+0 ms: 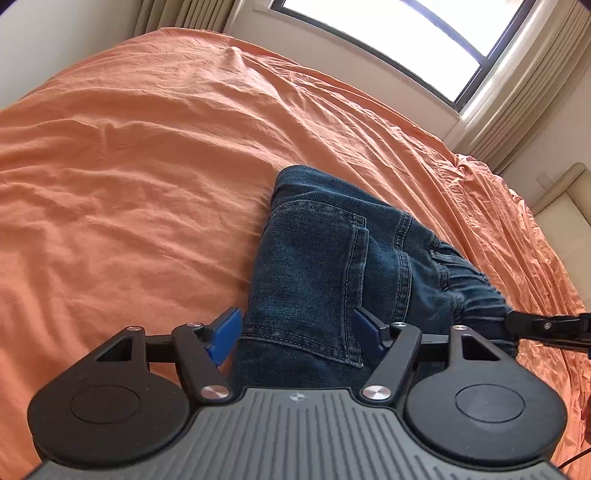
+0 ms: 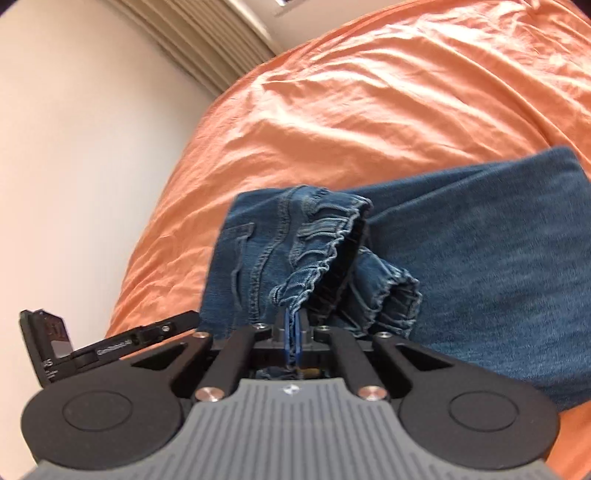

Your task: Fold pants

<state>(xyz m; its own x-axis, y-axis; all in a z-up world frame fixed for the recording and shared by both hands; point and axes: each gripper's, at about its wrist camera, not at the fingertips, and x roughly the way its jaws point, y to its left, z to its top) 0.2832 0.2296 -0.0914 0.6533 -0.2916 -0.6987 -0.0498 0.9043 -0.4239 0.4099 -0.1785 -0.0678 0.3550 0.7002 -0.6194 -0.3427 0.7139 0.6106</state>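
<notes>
Dark blue jeans (image 1: 332, 258) lie folded on the orange bed sheet (image 1: 129, 166), back pocket facing up. My left gripper (image 1: 295, 332) is open, its blue pads on either side of the jeans' near edge, holding nothing. My right gripper (image 2: 293, 339) is shut on the gathered elastic waistband (image 2: 317, 251) of the jeans (image 2: 480, 266) and lifts it a little off the folded legs. The right gripper's tip shows at the right edge of the left wrist view (image 1: 546, 326). The left gripper's body shows at the lower left of the right wrist view (image 2: 110, 343).
The orange sheet (image 2: 369, 92) covers the whole bed, wrinkled. A window (image 1: 406, 33) and curtains (image 1: 535, 92) stand beyond the far edge. A cream wall (image 2: 74, 147) runs along the bed's side. A pale piece of furniture (image 1: 565, 206) stands at the right.
</notes>
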